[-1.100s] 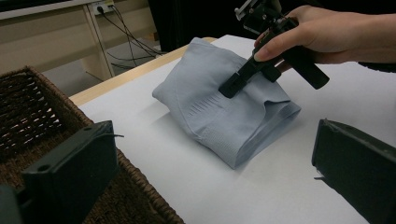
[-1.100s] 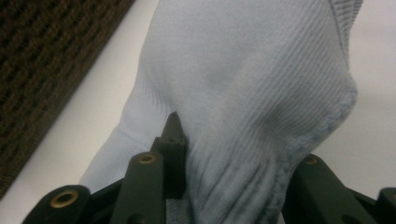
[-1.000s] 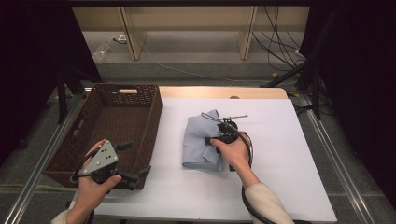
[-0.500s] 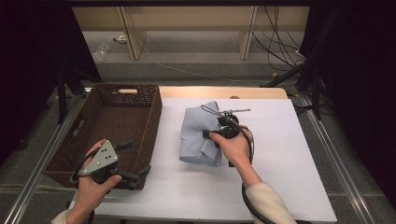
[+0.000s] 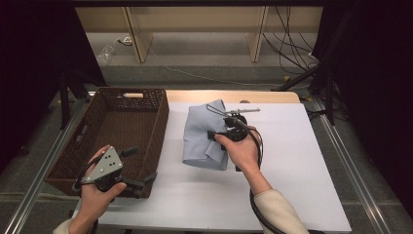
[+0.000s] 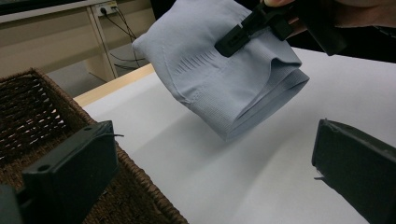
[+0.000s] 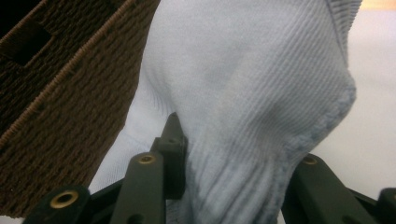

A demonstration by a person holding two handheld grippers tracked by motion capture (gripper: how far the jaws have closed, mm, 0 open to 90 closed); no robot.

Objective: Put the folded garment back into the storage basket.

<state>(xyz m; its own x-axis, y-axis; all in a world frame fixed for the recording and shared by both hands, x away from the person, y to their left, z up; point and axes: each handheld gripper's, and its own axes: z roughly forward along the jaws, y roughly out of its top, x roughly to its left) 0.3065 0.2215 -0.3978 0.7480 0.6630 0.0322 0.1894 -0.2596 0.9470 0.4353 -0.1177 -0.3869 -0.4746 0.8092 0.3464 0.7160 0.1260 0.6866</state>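
At left on the bench, wicker basket is seen bare inside. Folded blue garment is clamped by right gripper jaws; left gripper jaws are spread wide, unloaded.

A pale blue cloth, soft ribbed knit with a matt finish, shows fine vertical ribbing at its cuff. The basket at left is dark brown woven wicker, rough and coarse. The worktop is smooth, matt white, with pale wood at its far edge. The right hand-held gripper is matt black plastic with brass-coloured rivets.
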